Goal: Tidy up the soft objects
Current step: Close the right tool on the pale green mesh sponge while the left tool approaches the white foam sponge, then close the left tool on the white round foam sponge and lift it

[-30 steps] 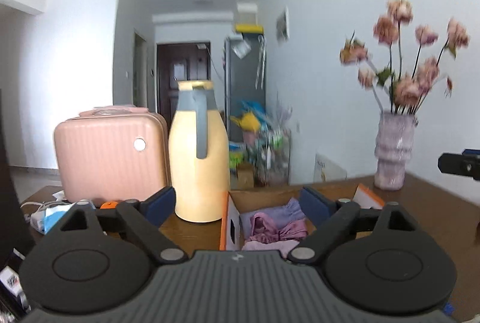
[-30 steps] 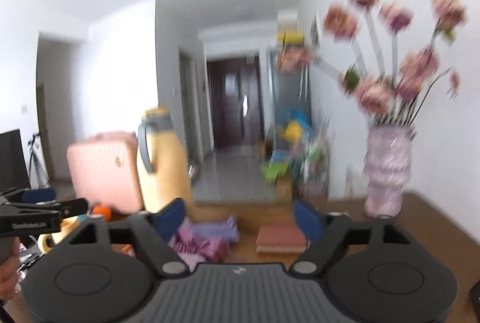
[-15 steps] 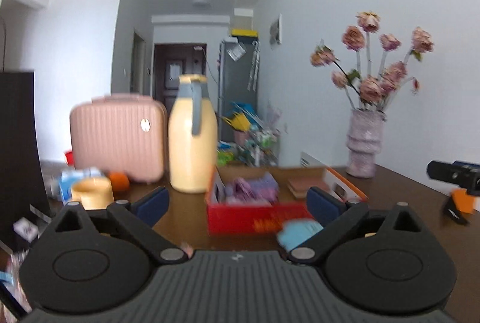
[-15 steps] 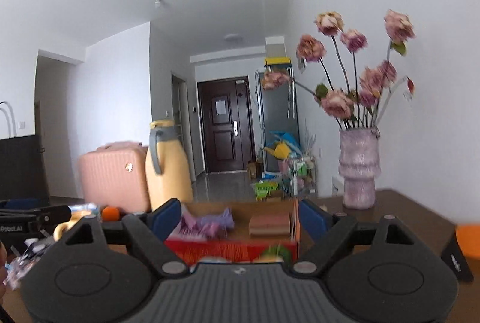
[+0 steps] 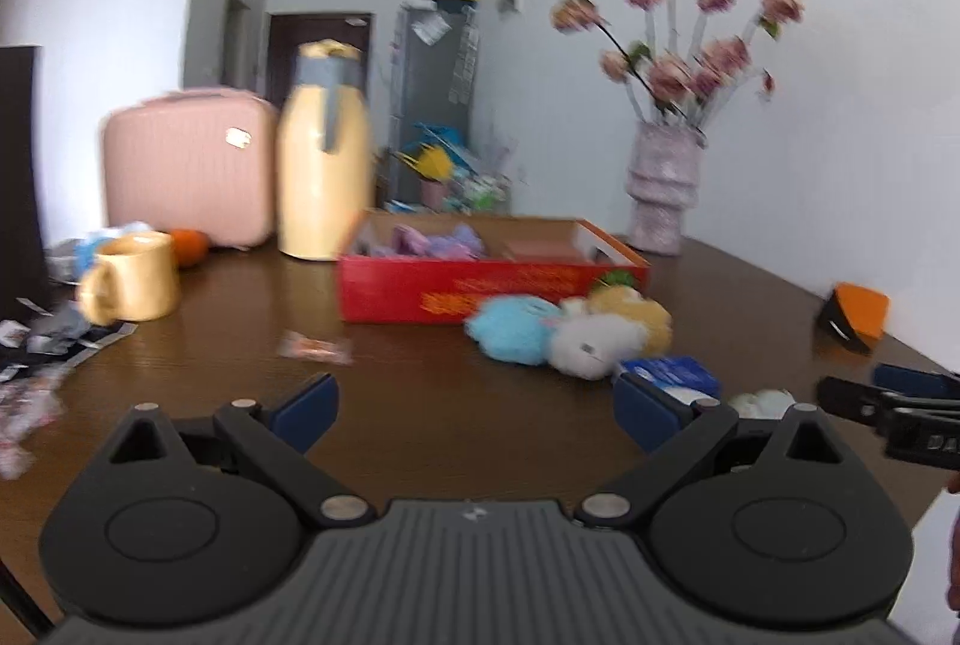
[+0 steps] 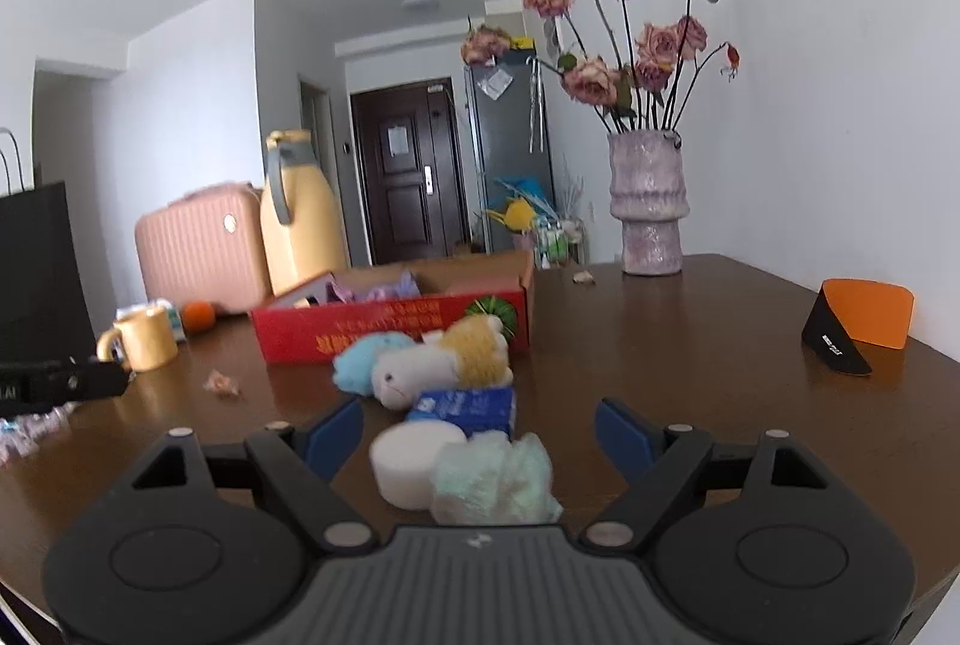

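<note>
Item: soft things loose on the table (image 6: 690, 345), in front of the red box (image 6: 390, 330).

- Left tongs (image 5: 474, 408): spread wide, nothing between the pads; jaws are noted as just having been opening. Bare wood lies under them.
- Right tongs (image 6: 480, 426): spread, nothing gripped. A white round sponge (image 6: 411, 465) and a pale green fluffy cloth (image 6: 495, 477) lie touching each other between the pads.
- Blue pack (image 6: 465, 405): just behind the sponge.
- 3 plush toys, blue (image 6: 366, 360), white (image 6: 420, 372) and yellow (image 6: 477, 348): huddled against the box front.

Risks, as judged:
1. Sponge and cloth may be pinched together, so 1 is dropped on the way.
2. The cloth may be compressed and slipped through.
3. The blue pack may be nudged into the toys.
4. The yellow mug (image 5: 132, 276) may be clipped by a left sweep.
</note>
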{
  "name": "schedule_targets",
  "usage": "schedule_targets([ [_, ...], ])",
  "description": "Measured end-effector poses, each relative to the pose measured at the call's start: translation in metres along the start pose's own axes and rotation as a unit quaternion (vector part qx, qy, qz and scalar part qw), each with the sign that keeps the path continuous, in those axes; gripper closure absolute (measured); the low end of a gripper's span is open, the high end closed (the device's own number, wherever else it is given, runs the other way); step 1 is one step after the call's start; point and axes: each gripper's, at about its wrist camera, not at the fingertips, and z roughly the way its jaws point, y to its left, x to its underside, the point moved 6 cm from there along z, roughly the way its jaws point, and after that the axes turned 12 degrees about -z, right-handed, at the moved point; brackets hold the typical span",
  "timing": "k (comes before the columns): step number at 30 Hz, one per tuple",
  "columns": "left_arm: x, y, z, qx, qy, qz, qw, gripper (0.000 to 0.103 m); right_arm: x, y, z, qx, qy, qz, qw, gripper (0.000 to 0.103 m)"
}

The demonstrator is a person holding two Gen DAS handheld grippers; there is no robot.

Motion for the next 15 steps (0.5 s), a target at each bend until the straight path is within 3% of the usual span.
schedule_targets([
  [5, 0.019, -0.038, 0.040, 0.036, 0.044, 0.041, 0.9975, 0.003, 0.011, -0.013, 0.022, -0.006, 0.034, 0.004, 0.999, 0.023],
  [9, 0.029, -0.061, 0.069, 0.058, 0.064, 0.057, 0.9947, 0.003, 0.018, -0.015, 0.043, -0.045, 0.060, 0.016, 0.997, 0.025],
  [12, 0.035, -0.068, 0.087, 0.065, 0.083, 0.066, 0.9923, 0.003, 0.025, -0.013, 0.063, -0.062, 0.084, 0.015, 0.994, 0.045],
  [13, 0.038, -0.071, 0.092, 0.071, 0.090, 0.071, 0.9909, 0.003, 0.027, -0.013, 0.069, -0.068, 0.092, 0.018, 0.993, 0.062],
  [15, 0.040, -0.077, 0.098, 0.083, 0.099, 0.077, 0.9886, 0.003, 0.029, -0.017, 0.076, -0.078, 0.099, 0.030, 0.992, 0.065],
])
